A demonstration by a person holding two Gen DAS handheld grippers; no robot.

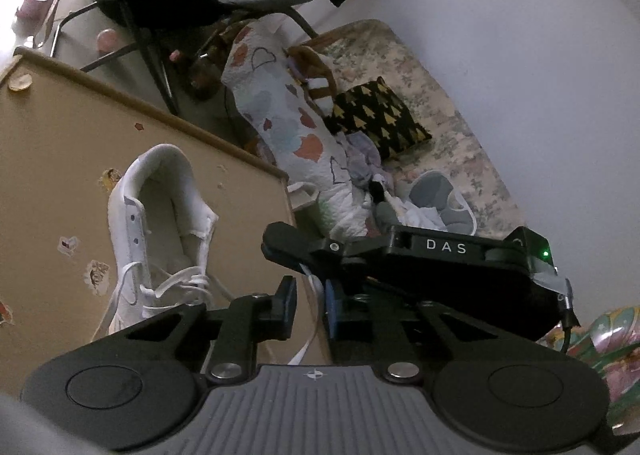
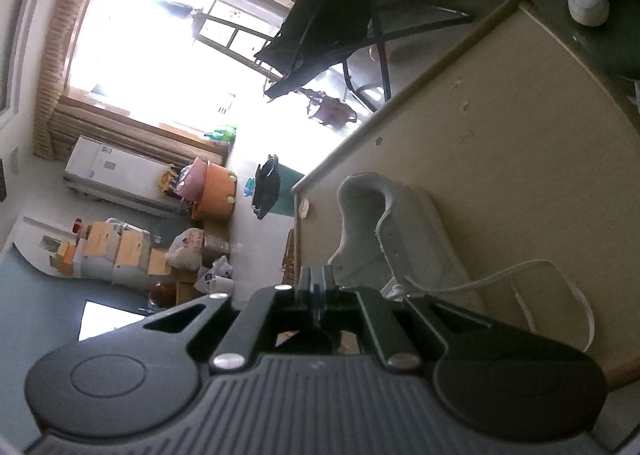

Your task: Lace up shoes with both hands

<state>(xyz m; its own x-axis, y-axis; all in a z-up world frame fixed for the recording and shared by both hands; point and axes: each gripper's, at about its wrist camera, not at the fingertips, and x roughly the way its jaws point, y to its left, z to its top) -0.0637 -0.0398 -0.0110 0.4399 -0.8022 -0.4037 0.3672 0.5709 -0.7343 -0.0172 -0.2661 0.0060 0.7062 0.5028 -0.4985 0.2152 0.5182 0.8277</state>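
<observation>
Nearest my left camera, my left claw (image 1: 307, 305) stands with a narrow gap between its blue pads, and the flat white shoelace (image 1: 310, 329) hangs down through that gap; I cannot tell whether the pads press on it. Just beyond, my right claw (image 1: 294, 257) reaches across from the right, pressed together on the same lace a little higher up. From the right wrist view my right claw (image 2: 318, 289) shows its fingers closed flat against each other, though the lace between them is hidden there.

I judge this as a handover partway through threading: one claw keeps the lace while the other takes a fresh hold. The next move calls for a firm pinch near the lace tip, then steering that tip to an empty eyelet without twisting the flat band.

My white sneaker (image 1: 160, 231) lies on the tan desk (image 1: 52, 159), near its edge, its collar pointing away from me and its tongue standing open. Lower eyelets carry crossed lace; the upper ones are bare. In the right view a long loose loop of lace (image 2: 560, 295) trails over the desk beside the sneaker (image 2: 400, 235).
</observation>
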